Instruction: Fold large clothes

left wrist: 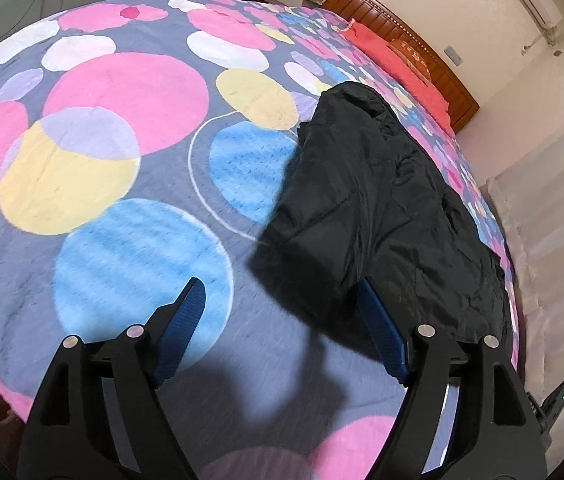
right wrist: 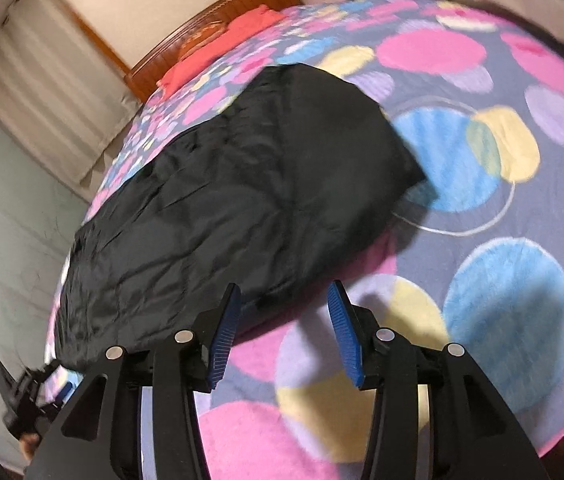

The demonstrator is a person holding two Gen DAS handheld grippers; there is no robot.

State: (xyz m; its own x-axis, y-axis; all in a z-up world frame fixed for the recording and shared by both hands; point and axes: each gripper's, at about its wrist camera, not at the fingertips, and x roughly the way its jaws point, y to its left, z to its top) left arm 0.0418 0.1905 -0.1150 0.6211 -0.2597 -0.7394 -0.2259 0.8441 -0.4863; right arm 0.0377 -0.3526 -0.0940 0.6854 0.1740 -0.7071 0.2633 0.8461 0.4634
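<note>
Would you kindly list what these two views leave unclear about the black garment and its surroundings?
- Black garment: sleeves and collar lost in dark folds, both views.
- Its far edge: hidden over the bed's side, left wrist view.
- Dark device: blurred, cut by the rim, right wrist view.

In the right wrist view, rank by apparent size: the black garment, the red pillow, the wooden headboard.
1. black garment, by far the largest.
2 and 3. wooden headboard and red pillow look alike in size; both are distant and blurred, and the headboard is partly hidden, so no ranking between them.
</note>
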